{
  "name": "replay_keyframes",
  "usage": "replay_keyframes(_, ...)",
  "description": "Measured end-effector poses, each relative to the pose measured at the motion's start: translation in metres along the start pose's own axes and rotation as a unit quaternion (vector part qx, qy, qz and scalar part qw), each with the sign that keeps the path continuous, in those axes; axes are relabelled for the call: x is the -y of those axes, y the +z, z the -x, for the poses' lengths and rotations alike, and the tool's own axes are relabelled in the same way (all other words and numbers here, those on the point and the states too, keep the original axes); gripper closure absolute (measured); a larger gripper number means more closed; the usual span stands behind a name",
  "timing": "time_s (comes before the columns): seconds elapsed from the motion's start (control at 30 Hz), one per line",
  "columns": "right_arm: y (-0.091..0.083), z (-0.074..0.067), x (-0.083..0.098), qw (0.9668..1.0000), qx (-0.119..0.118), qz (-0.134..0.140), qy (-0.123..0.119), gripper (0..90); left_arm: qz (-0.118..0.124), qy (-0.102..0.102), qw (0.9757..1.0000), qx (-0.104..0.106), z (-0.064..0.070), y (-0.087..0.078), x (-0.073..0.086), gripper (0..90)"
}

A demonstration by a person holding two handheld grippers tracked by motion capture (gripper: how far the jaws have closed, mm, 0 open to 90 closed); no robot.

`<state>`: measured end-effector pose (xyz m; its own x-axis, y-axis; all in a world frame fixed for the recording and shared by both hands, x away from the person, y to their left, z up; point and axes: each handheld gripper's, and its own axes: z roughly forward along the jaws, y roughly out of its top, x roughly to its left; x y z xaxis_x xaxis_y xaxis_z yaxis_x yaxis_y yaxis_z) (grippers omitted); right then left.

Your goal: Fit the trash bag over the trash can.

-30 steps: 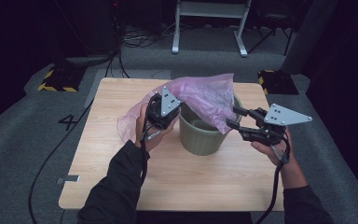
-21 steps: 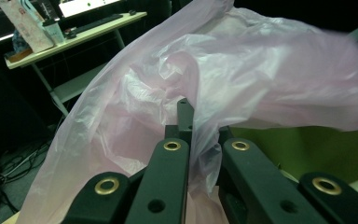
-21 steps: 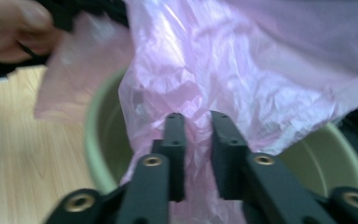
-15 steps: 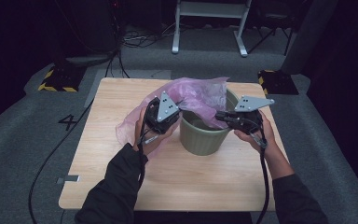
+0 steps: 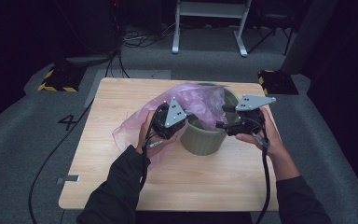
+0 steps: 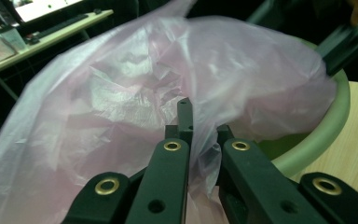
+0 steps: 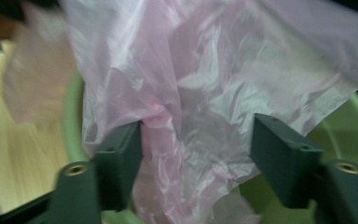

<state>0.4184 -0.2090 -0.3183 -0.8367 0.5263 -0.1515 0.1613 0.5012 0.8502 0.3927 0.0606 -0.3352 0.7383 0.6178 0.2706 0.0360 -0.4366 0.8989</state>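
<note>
A green round bin [image 5: 205, 140] stands mid-table with a thin pink plastic bag [image 5: 200, 100] draped over its top and spilling off to the left. My left gripper [image 5: 186, 120] sits at the bin's left rim; in the left gripper view it [image 6: 200, 126] is shut on a fold of the bag [image 6: 121, 93] beside the rim [image 6: 326, 130]. My right gripper [image 5: 221, 120] reaches over the right rim. Its jaws [image 7: 196, 140] have just been opening and stand wide. Loose bag film [image 7: 205, 70] hangs between them, and one finger [image 7: 121, 158] brushes a fold.
The wooden table [image 5: 121, 186] has bare room in front of and to the right of the bin. On the grey floor lie black-and-yellow striped blocks [image 5: 58, 80] and cables [image 5: 56, 154]. A white metal frame [image 5: 209, 23] stands beyond the table.
My right gripper has moved left from beside the bin to over its right rim, into the bag. The left gripper has kept its place and its hold.
</note>
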Motion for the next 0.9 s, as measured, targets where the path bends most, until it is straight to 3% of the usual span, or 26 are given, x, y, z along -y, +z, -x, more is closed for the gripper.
replay_keyframes(0.1,-0.009,-0.003,-0.006,0.9996,-0.013,0.025,-0.006,28.5,-0.002,0.000,1.0000,0.003,0.000,0.002,0.000,89.6)
replay_keyframes(0.23,-0.013,-0.012,-0.010,0.9992,0.013,0.003,-0.038,27.8,-0.003,-0.003,1.0000,-0.002,-0.001,0.003,0.001,89.6)
replay_keyframes(0.43,-0.023,-0.007,-0.012,0.9985,-0.014,0.052,-0.011,29.9,-0.008,-0.005,0.9999,-0.003,-0.002,0.006,0.002,89.6)
replay_keyframes(0.53,-0.017,-0.014,-0.018,0.9978,-0.023,0.056,-0.028,31.4,-0.007,-0.001,1.0000,0.001,0.001,0.009,0.001,89.6)
replay_keyframes(0.57,-0.014,-0.016,-0.019,0.9979,-0.019,0.053,-0.031,34.4,-0.007,-0.002,1.0000,0.002,0.001,0.009,0.001,89.6)
replay_keyframes(0.73,0.007,-0.016,-0.020,0.9984,-0.033,0.030,-0.034,68.5,0.000,-0.002,1.0000,0.006,0.003,0.009,0.000,88.8)
replay_keyframes(0.83,0.015,-0.014,-0.018,0.9989,-0.032,0.023,-0.025,84.3,0.006,-0.006,0.9999,0.015,0.002,0.006,0.000,87.1)
replay_keyframes(0.9,0.018,-0.013,-0.016,0.9990,-0.036,0.017,-0.019,89.9,0.008,-0.008,0.9998,0.017,0.001,0.004,0.000,83.4)
